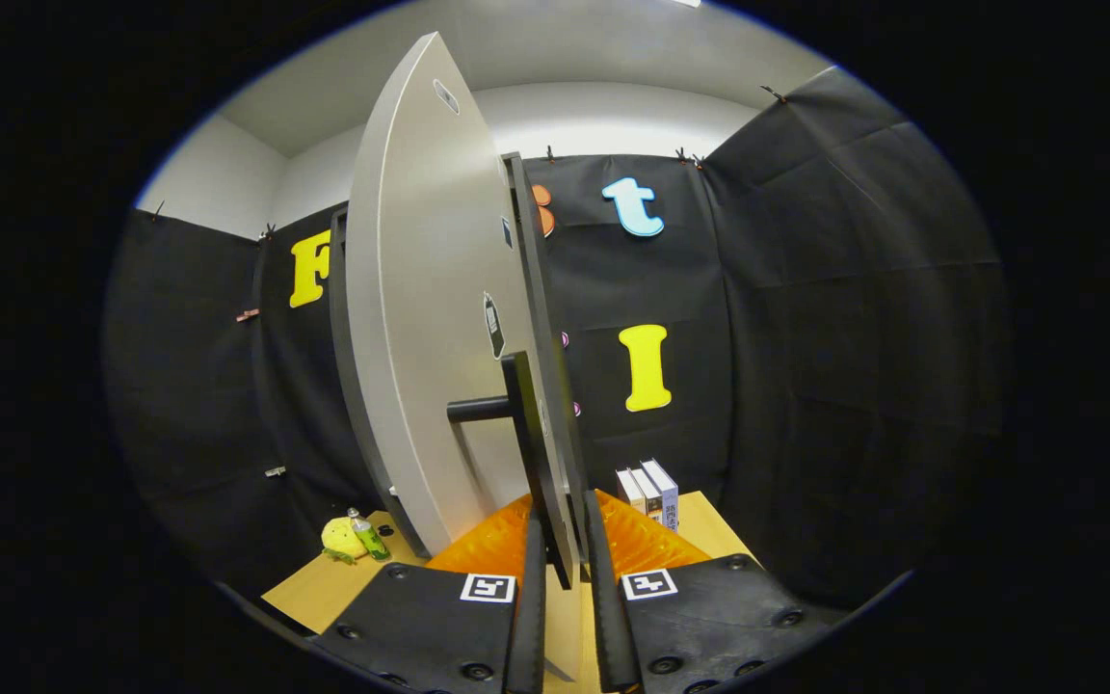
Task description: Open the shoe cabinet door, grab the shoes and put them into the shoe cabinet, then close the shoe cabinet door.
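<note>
Claw: the claw (565, 569) is showing its two black fingers (528, 598) standing narrowly apart, with the free edge of the cabinet door (439, 318) sitting in the gap between them. I am judging that it is pinching that edge, or the black handle (526, 434), but I cannot tell whether both fingers are really pressing.

Handle: a black bar is running up the door's edge just ahead of the fingers, and a short black peg is joining it to the grey face.

Door: the grey door is standing swung well out from the cabinet (348, 386), edge-on to the claw. Its long axis is running upright, from the table (709, 525) toward the ceiling; its broad grey face is turning to the left, and its thin edge is pointing back at the claw.

Shoes: something orange and ribbed (647, 540) is lying just beyond the fingers at the foot of the door. It may be the shoes, but I cannot say for sure.

Around: a row of books (649, 492) is standing on the table beyond the right finger, and a yellow toy (343, 538) with a small green bottle (368, 536) is lying well off to the left.

Stage: I am guessing the opening step is nearly finished.

Risk: the thin edge is offering little to hold, so the fingers could be sliding off mid-swing. Pulling off the hinge's arc could be straining the door, and its lower corner may be scraping the orange thing.
</note>
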